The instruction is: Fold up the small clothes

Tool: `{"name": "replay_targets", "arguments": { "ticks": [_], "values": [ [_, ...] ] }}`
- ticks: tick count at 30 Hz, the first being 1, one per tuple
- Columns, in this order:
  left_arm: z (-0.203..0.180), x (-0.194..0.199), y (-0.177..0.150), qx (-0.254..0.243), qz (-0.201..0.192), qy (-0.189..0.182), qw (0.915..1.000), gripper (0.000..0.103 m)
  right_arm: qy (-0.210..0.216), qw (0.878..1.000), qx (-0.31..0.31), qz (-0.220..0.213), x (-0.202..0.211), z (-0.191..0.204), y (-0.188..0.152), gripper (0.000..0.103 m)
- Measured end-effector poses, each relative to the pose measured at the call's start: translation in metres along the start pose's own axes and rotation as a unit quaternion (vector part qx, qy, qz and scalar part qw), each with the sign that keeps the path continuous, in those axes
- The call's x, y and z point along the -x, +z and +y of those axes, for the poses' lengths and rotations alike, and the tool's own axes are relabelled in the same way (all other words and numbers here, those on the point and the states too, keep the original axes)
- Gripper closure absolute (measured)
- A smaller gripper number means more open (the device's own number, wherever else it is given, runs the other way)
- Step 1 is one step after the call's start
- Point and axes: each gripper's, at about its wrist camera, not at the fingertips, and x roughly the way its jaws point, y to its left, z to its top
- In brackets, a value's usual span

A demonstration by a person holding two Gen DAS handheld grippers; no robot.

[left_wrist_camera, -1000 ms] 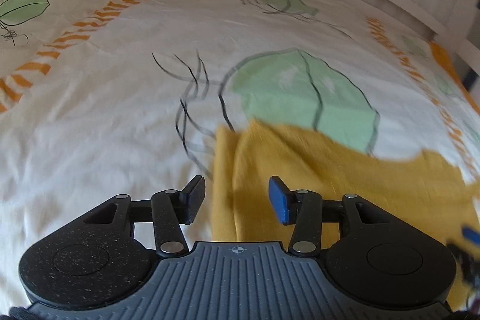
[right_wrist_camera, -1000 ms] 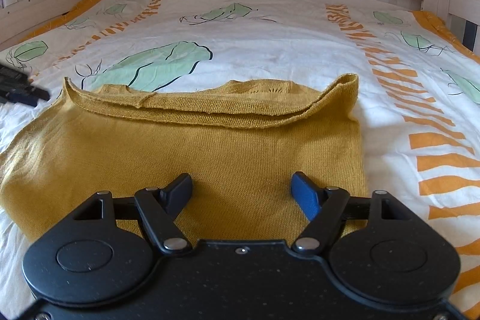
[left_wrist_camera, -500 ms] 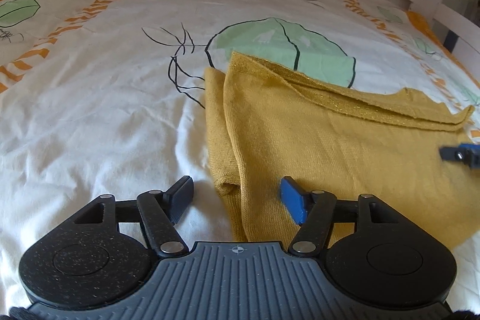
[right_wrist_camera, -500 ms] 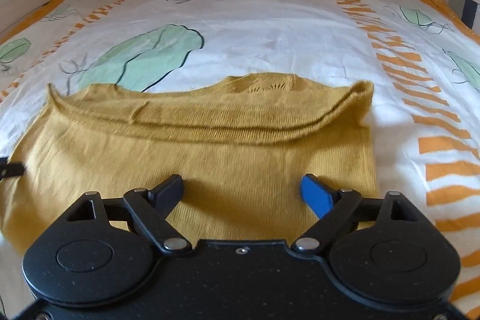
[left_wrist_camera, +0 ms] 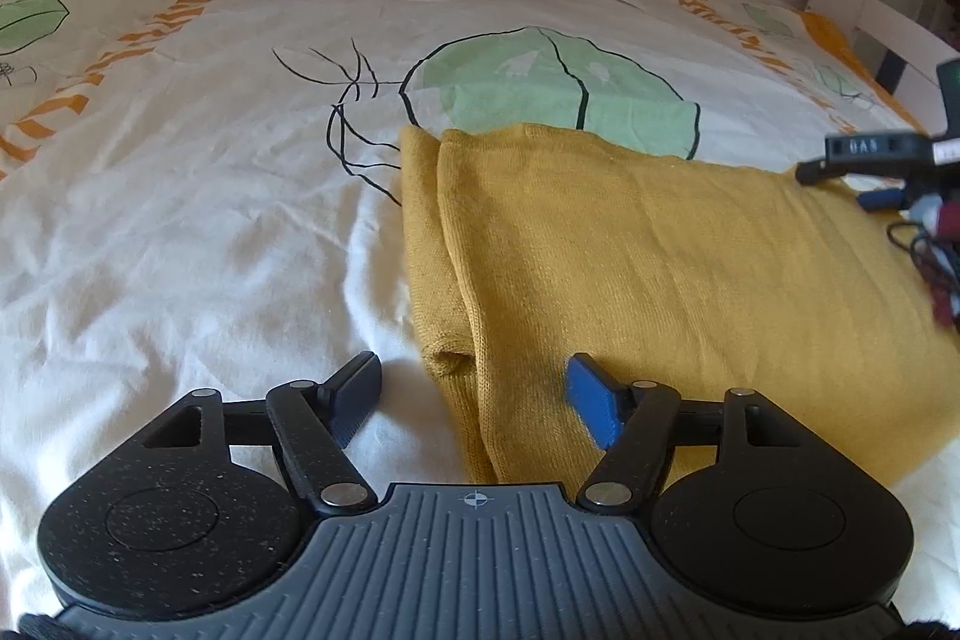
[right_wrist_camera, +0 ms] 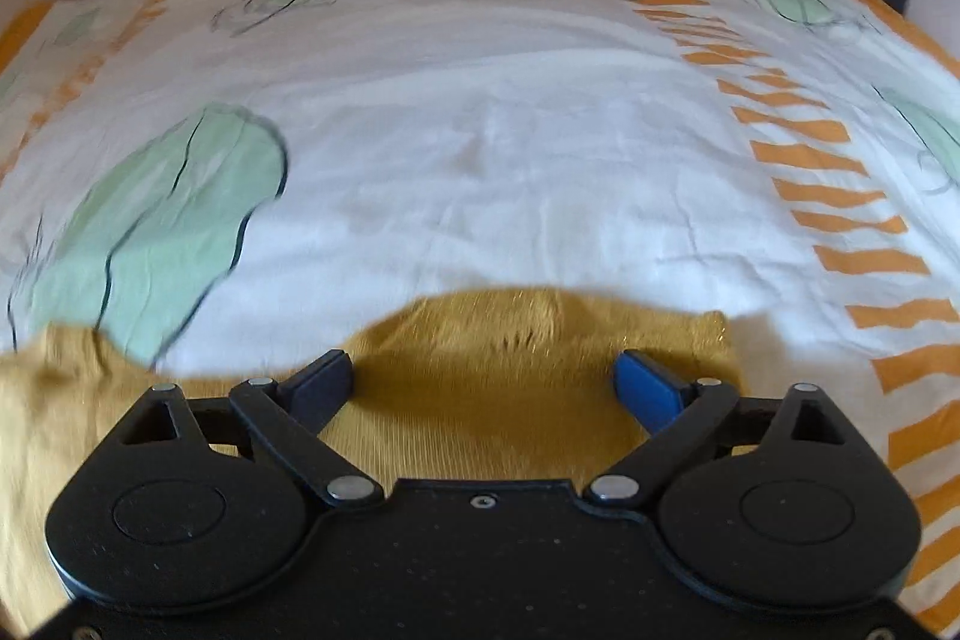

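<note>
Mustard-yellow knit garment (left_wrist_camera: 660, 268) lying folded on the leaf-print bedsheet (left_wrist_camera: 210, 220), filling centre and right of the left wrist view, left gripper (left_wrist_camera: 474, 388) spread wide and empty over its left folded edge, right gripper (right_wrist_camera: 486, 382) likewise released above the garment's far edge, lower centre of a blurred right wrist view

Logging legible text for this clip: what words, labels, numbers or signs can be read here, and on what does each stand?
"GAS" or similar, pale letters on the black bar of the right gripper at the left wrist view's right edge; too small to read with certainty.
A white tag beside it: unreadable.
No text on the mustard garment or the bedsheet.
</note>
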Motion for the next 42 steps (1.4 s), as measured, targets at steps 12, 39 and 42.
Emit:
{"name": "replay_targets", "arguments": {
  "ticks": [12, 39, 42],
  "values": [
    [0.002, -0.002, -0.002, 0.004, -0.002, -0.012, 0.9999, 0.026, -0.006, 0.988, 0.153, -0.023, 0.029, 0.068, -0.051, 0.01],
    [-0.013, -0.011, -0.007, -0.01, -0.011, -0.005, 0.9999, 0.001, 0.005, 0.992, 0.105, -0.069, 0.027, 0.057, -0.062, 0.001],
    [-0.013, -0.009, -0.004, -0.019, -0.001, -0.007, 0.9998, 0.002, 0.011, 0.992, 0.104, -0.064, 0.026, 0.055, -0.06, 0.0]
  ]
}}
